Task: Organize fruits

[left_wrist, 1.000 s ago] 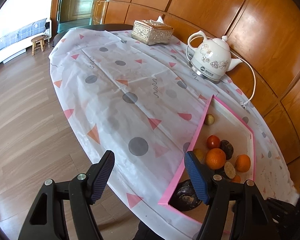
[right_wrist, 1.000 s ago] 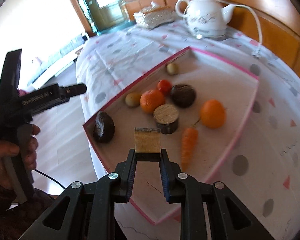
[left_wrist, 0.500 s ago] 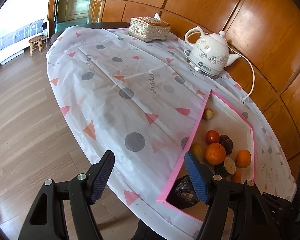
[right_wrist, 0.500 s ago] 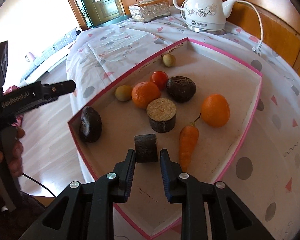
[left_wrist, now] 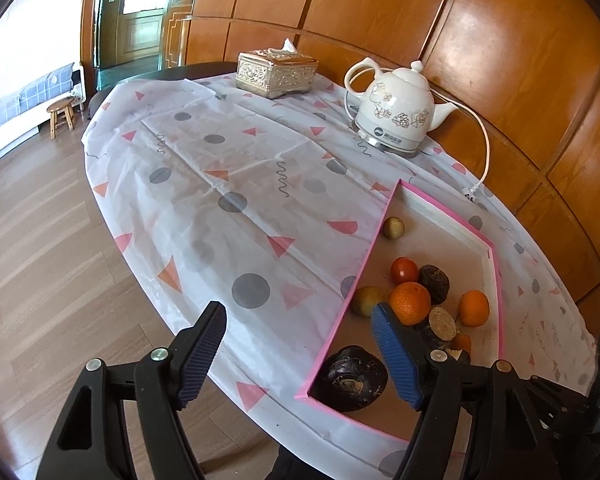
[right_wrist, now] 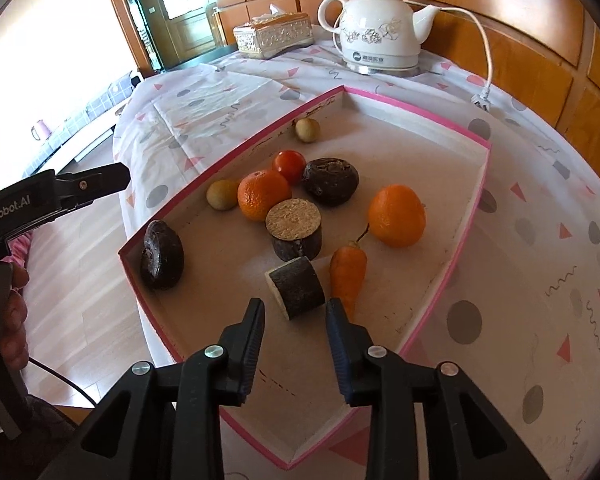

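Now the right gripper (right_wrist: 295,320) has just been opening its jaws, and the short dark round chunk with a pale cut end (right_wrist: 296,288) lies on its side between the tips, free of both pads. It rests on the floor of the shallow pink-edged tray (right_wrist: 440,284), just beside the small orange carrot (right_wrist: 348,274).

To finish this step well, I think the gripper should lift straight back, so no finger nudges the chunk and makes it roll. A round thing on its side rolls easily.

A bit farther sit the taller dark chunk (right_wrist: 294,228), two oranges, a red tomato (right_wrist: 289,165) and other round fruits.

Off to the side, the left gripper (left_wrist: 298,350) hangs spread wide and holds nothing, over the tablecloth by the tray's near edge.

Far back stands the white kettle (right_wrist: 380,28).
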`<state>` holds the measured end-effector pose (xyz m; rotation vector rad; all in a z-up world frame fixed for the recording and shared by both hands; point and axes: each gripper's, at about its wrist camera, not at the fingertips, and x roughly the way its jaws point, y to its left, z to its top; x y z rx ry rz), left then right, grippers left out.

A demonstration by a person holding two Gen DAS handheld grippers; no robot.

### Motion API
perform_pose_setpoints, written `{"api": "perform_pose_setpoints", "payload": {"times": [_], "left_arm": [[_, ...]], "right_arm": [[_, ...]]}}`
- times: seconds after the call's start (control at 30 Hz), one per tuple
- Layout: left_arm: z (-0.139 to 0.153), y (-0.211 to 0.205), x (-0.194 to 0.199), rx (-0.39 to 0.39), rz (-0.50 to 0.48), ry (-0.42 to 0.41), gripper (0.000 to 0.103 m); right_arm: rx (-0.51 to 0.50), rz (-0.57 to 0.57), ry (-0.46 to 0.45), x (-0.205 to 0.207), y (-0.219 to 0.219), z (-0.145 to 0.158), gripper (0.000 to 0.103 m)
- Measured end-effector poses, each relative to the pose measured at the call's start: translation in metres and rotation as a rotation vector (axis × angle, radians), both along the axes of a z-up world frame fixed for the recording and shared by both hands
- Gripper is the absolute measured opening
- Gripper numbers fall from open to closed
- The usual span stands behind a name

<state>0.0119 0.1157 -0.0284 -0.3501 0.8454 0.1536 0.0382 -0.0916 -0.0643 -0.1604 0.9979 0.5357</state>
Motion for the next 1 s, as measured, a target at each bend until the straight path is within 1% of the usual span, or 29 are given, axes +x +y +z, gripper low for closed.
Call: {"api": "perform_pose_setpoints", "payload": {"times": [0.2,0.27,0.37,0.57,0.67,0.7,0.8,0.87,1.0], "left_arm": [[0.004,-0.003,-0.004,0.011,-0.005,-0.017,0.080],[0.006,-0.005,-0.005,0.017,-0.008,-0.021,0.081],[0.009,-0.008,-0.008,0.029,-0.014,-0.034,0.083],[0.021,-0.016,-0.016,0.058,-0.026,-0.085,0.091],[0.030,-0.023,-0.022,0.097,-0.037,-0.134,0.099],[0.035,-0.026,-0.025,0.119,-0.041,-0.153,0.103],[0.046,-0.038,-0.030,0.170,-0.064,-0.207,0.103],[0.051,-0.044,-0.032,0.188,-0.080,-0.223,0.103],[0.053,-0.051,-0.033,0.188,-0.101,-0.227,0.103]], "right_arm": [[0.023,-0.048,-0.040,-0.009,-0.009,0.010,0.037],[0.027,-0.075,-0.056,-0.014,-0.013,0.014,0.041],[0.034,-0.115,-0.077,-0.019,-0.020,0.018,0.042],[0.023,-0.200,-0.125,-0.028,-0.032,0.023,0.042],[0.020,-0.248,-0.145,-0.033,-0.040,0.025,0.042],[0.017,-0.266,-0.155,-0.035,-0.043,0.025,0.042],[0.012,-0.309,-0.181,-0.040,-0.050,0.029,0.042],[0.010,-0.325,-0.189,-0.042,-0.053,0.031,0.042],[0.007,-0.337,-0.192,-0.043,-0.055,0.032,0.042]]}}
